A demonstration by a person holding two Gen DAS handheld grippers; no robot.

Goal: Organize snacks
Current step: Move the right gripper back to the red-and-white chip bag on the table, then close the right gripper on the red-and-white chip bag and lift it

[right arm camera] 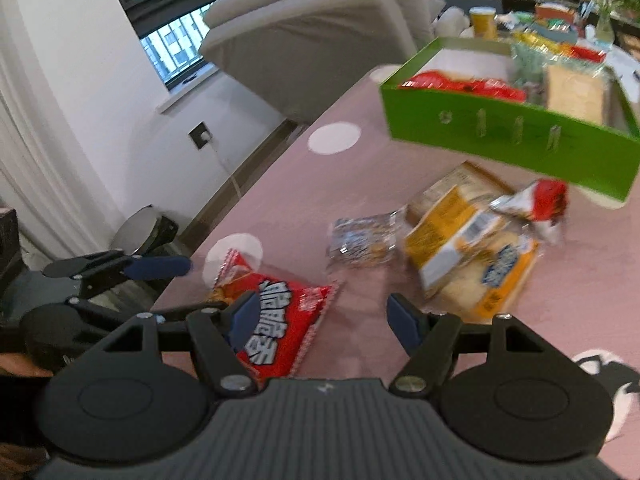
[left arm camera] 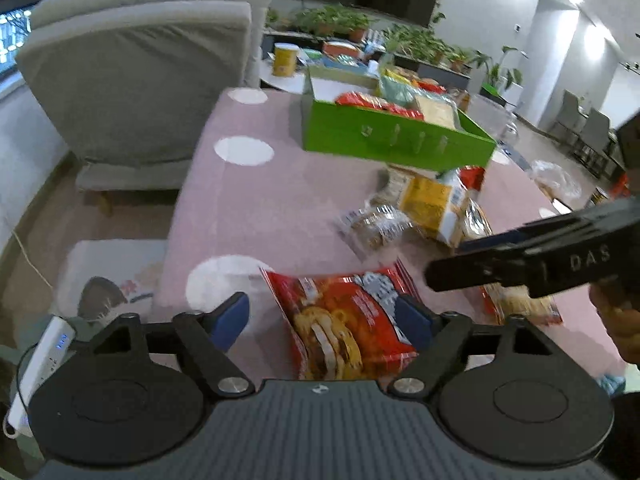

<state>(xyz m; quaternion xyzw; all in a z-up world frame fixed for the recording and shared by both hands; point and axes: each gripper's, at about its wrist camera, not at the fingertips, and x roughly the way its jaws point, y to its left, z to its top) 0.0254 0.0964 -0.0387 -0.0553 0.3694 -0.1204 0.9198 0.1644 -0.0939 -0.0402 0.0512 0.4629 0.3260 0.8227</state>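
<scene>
Your left gripper point(left arm camera: 324, 322), jaws apart and unclenched, straddles the red snack bag point(left arm camera: 348, 320) at the table's point(left arm camera: 248, 208) near-left corner.

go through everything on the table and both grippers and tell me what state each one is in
left gripper: open around the red snack bag, pads not clearly pressing it.
right gripper: open, nothing between its fingers.
red snack bag: sealed, lying flat near the table edge.
green box: open, partly filled with snacks.
clear cookie pack: sealed, lying loose on the cloth.
yellow bread bag: lying on its side among the loose snacks.
</scene>
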